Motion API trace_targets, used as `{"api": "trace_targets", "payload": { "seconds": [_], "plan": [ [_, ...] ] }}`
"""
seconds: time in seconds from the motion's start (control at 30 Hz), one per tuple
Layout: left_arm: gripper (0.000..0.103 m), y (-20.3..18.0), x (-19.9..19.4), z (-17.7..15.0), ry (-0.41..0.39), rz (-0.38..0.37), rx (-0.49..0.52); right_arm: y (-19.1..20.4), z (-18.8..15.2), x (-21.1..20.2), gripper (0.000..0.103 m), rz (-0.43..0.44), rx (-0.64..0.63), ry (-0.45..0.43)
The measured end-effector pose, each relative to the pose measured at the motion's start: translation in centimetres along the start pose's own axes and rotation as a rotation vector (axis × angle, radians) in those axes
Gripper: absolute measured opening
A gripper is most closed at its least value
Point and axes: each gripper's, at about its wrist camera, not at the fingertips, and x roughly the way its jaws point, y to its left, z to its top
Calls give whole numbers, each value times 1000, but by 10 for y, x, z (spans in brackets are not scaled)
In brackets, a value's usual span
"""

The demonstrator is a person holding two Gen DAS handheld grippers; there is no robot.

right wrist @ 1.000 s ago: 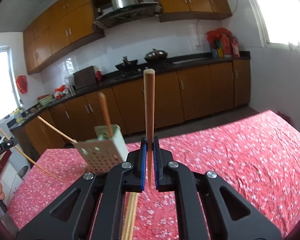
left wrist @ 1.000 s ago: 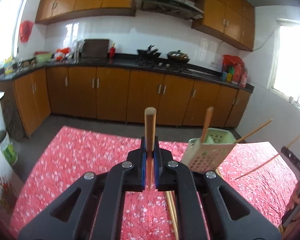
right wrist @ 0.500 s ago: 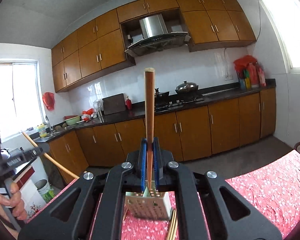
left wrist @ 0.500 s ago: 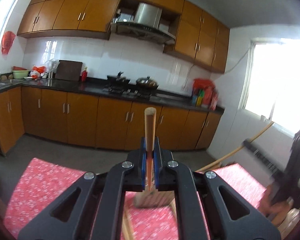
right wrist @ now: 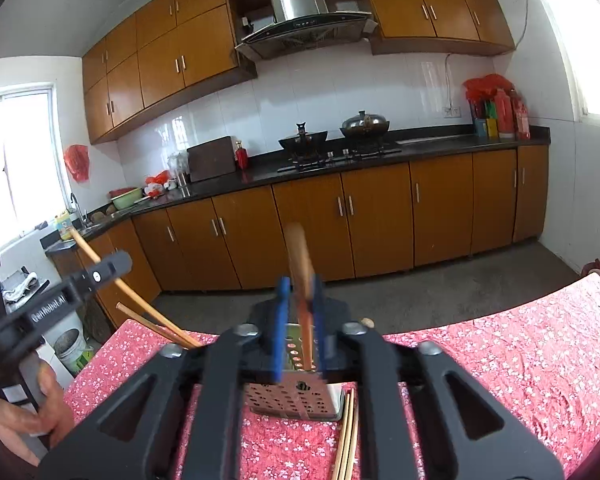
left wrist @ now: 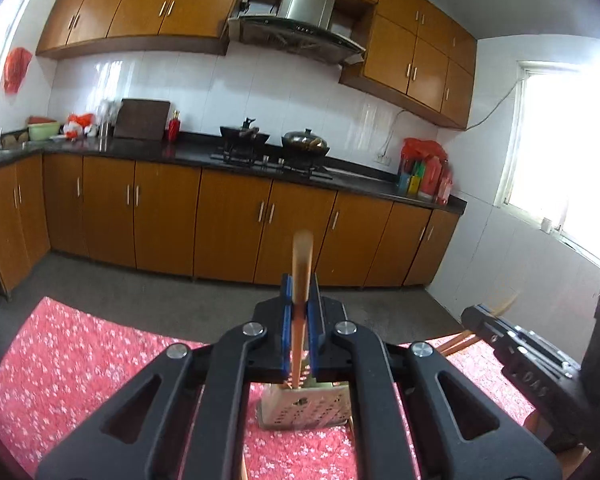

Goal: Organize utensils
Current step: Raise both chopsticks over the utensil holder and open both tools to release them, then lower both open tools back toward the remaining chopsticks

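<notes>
My left gripper (left wrist: 300,300) is shut on a wooden chopstick (left wrist: 301,268), held upright over the pale green perforated utensil holder (left wrist: 304,408), its lower end reaching into the holder. My right gripper (right wrist: 299,296) has its jaws parted around another wooden chopstick (right wrist: 300,264), which leans, blurred, with its lower end inside the same holder (right wrist: 296,400). The left gripper (right wrist: 60,296) with its chopstick shows at the left of the right wrist view; the right gripper (left wrist: 516,344) shows at the right of the left wrist view.
The holder stands on a table with a red flowered cloth (left wrist: 80,368), also seen in the right wrist view (right wrist: 520,360). Loose chopsticks (right wrist: 346,436) lie beside the holder. Kitchen cabinets and a counter (left wrist: 220,152) stand behind. A hand (right wrist: 24,412) grips the left tool.
Both grippers swung in over the holder and lowered their chopsticks into it. The right gripper's jaws have parted and its chopstick has slid down and tilted.
</notes>
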Motion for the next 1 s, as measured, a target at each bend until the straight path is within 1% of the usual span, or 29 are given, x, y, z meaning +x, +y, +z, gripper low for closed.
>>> {"api": "trace_targets", "payload": {
  "seconds": [0.03,0.07,0.17,0.23,0.33,0.4,0.5,0.57,0.6,0.63,0.67,0.7,0.73,0.77,0.8,0.83,0.9,1.0],
  "plan": [
    [14,2,-2,-2,-2,-1,-5,-1,1,-4,39,-4,-1,-16],
    [15,3,-5,-1,-8,1,-7,-2,3,-9,42,-8,-2,-31],
    [21,8,-21,-1,-35,9,-2,-6,9,-21,42,-20,7,-60],
    [28,13,-34,1,-58,13,-11,-13,12,-35,42,-31,25,-85],
    [30,24,-58,-4,-80,40,-25,-25,9,-55,45,-66,44,-108],
    [31,36,-74,-15,-82,71,-28,-36,0,-62,46,-101,56,-94],
    [35,55,-84,-37,-51,137,-28,-54,-27,-57,46,-158,64,-9],
    [35,71,-81,-61,7,178,-26,-67,-56,-39,44,-171,81,109],
    [35,78,-77,-73,40,198,-22,-72,-73,-29,36,-166,95,178],
    [35,86,-70,-88,86,229,-15,-76,-92,-18,31,-147,112,251],
    [35,94,-65,-102,129,245,-15,-76,-105,-10,24,-131,120,300],
    [35,102,-57,-118,185,245,-28,-75,-123,0,20,-112,127,363],
    [35,107,-52,-129,221,241,-42,-73,-139,8,19,-90,132,418],
    [35,111,-48,-139,254,235,-55,-70,-151,14,16,-73,132,455],
    [35,114,-44,-151,290,225,-67,-66,-161,18,16,-61,129,485],
    [35,115,-42,-159,307,220,-72,-61,-171,23,16,-51,119,517],
    [35,115,-37,-171,343,204,-78,-54,-181,28,16,-41,111,542],
    [35,112,-35,-179,366,187,-73,-51,-190,33,15,-49,99,566]
  ]
}}
